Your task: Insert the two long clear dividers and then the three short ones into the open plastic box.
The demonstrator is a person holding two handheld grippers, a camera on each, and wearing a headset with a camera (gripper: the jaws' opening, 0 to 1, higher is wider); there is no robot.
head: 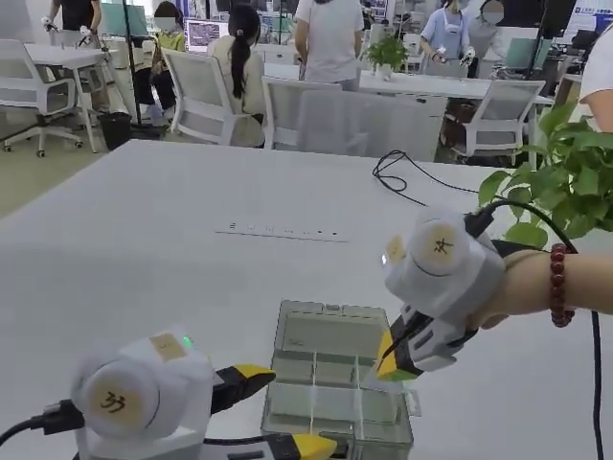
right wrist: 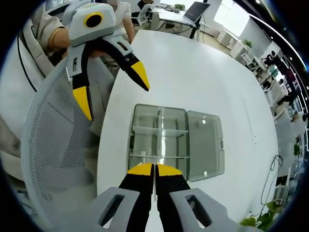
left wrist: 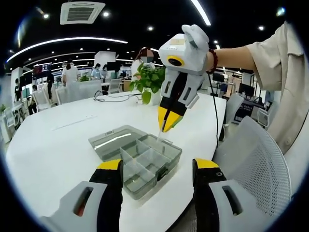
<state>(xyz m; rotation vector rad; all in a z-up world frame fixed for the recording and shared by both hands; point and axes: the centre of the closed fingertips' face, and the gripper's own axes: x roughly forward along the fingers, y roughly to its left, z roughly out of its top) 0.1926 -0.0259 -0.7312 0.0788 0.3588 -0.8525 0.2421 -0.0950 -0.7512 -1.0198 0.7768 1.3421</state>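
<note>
While the white table [head: 144, 240] carries it at six o'clock in the head view, the one open box [left wrist: 145, 182] already has two long dividers [right wrist: 159, 131] across it. By my judgement you are on the short ones; how many are seated I cannot count. Of your two grippers, the left gripper [left wrist: 158, 164] gapes wide and empty at seven o'clock, and the right gripper [right wrist: 154, 168] at four o'clock pinches one clear divider [left wrist: 159, 136] over the box, which next wants squaring to its slots and pressing straight down.
</note>
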